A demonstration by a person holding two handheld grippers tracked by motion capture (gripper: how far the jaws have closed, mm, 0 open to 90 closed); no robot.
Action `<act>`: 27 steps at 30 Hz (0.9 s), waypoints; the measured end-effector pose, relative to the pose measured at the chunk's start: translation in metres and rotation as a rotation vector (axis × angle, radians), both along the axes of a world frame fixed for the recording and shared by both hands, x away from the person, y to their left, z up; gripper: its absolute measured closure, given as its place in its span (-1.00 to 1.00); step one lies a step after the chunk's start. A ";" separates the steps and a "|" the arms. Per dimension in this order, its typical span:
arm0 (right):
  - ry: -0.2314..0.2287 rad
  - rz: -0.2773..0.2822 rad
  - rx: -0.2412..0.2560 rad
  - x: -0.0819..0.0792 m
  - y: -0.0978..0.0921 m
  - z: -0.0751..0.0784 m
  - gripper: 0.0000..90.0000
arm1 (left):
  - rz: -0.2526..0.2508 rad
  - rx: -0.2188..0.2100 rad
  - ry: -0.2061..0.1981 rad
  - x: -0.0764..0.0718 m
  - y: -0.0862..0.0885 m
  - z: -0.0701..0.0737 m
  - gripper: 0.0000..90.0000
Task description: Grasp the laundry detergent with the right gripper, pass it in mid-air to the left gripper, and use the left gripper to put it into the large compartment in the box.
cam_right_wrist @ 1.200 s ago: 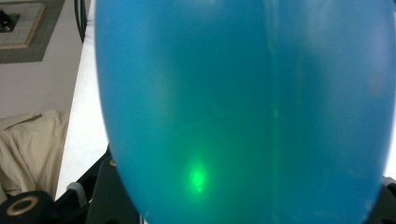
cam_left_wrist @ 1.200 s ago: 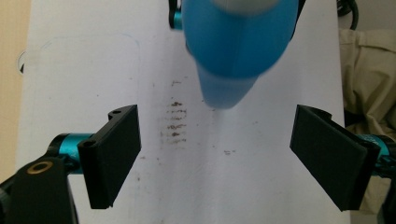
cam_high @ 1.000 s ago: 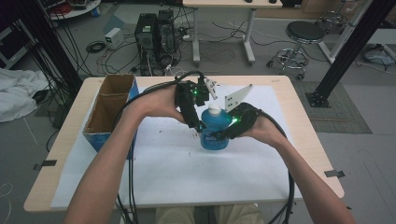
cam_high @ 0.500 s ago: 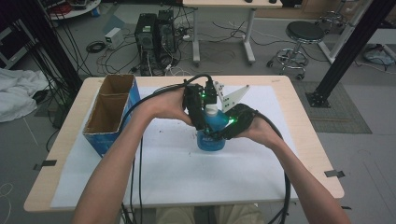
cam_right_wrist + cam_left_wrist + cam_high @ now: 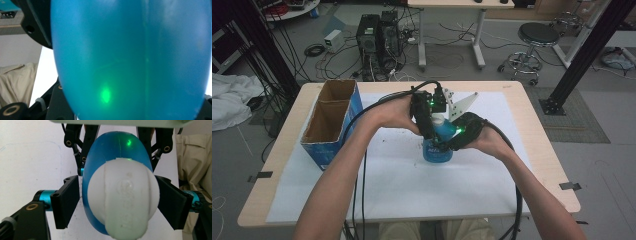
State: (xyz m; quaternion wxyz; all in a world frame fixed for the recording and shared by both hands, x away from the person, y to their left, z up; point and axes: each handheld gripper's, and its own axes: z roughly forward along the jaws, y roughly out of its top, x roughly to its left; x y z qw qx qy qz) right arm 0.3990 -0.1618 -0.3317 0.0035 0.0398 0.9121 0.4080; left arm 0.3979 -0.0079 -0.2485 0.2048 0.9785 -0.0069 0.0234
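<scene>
A blue bottle (image 5: 437, 151) with a white cap (image 5: 123, 200) stands upright at the middle of the table. My right gripper (image 5: 454, 134) comes in from the right and is shut on the bottle's body (image 5: 130, 55), which bulges between its black fingers (image 5: 58, 106). My left gripper (image 5: 431, 109) points down over the bottle's top. In the left gripper view its two pads (image 5: 67, 205) flank the cap, the right one against it and the left one a thin gap away. The right gripper's linkage (image 5: 75, 142) shows beyond the bottle.
A blue-sided open cardboard box (image 5: 329, 125) stands at the table's left. A white sheet (image 5: 412, 195) covers most of the wooden table (image 5: 539, 165). Cables trail from both grippers toward the near edge. Computers, a stool and a black frame stand on the floor beyond.
My left gripper has moved right from beside the bottle's neck to over its cap. The right gripper keeps its hold, and the bottle has barely shifted.
</scene>
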 end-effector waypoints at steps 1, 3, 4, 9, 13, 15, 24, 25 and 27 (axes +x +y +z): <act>-0.001 0.001 0.001 0.000 0.000 0.000 0.01 | 0.001 -0.001 -0.001 0.000 -0.001 0.000 -0.44; -0.002 0.000 0.001 0.000 0.000 -0.001 0.01 | 0.000 0.002 -0.005 0.000 -0.001 -0.001 -0.42; 0.003 -0.002 -0.001 0.000 -0.001 -0.001 0.01 | -0.003 0.005 -0.004 0.000 -0.001 -0.001 -0.42; 0.007 -0.004 0.000 0.000 -0.001 -0.003 0.01 | 0.003 0.002 -0.005 0.000 -0.002 -0.002 -0.37; 0.005 -0.002 0.000 0.000 -0.001 -0.005 0.01 | 0.005 0.004 -0.008 0.000 -0.003 -0.003 -0.37; 0.008 -0.005 0.001 0.000 -0.001 -0.005 0.01 | 0.003 0.007 -0.009 0.000 -0.004 -0.003 -0.37; 0.013 -0.010 0.007 0.000 -0.002 -0.005 0.01 | 0.000 0.011 -0.006 0.000 -0.005 -0.006 -0.31; 0.013 -0.011 0.007 0.001 -0.003 -0.005 0.01 | -0.001 0.009 -0.007 0.000 -0.005 -0.006 -0.30; 0.019 -0.013 0.007 0.000 -0.003 -0.005 0.01 | -0.004 0.009 -0.005 -0.001 -0.006 -0.006 -0.27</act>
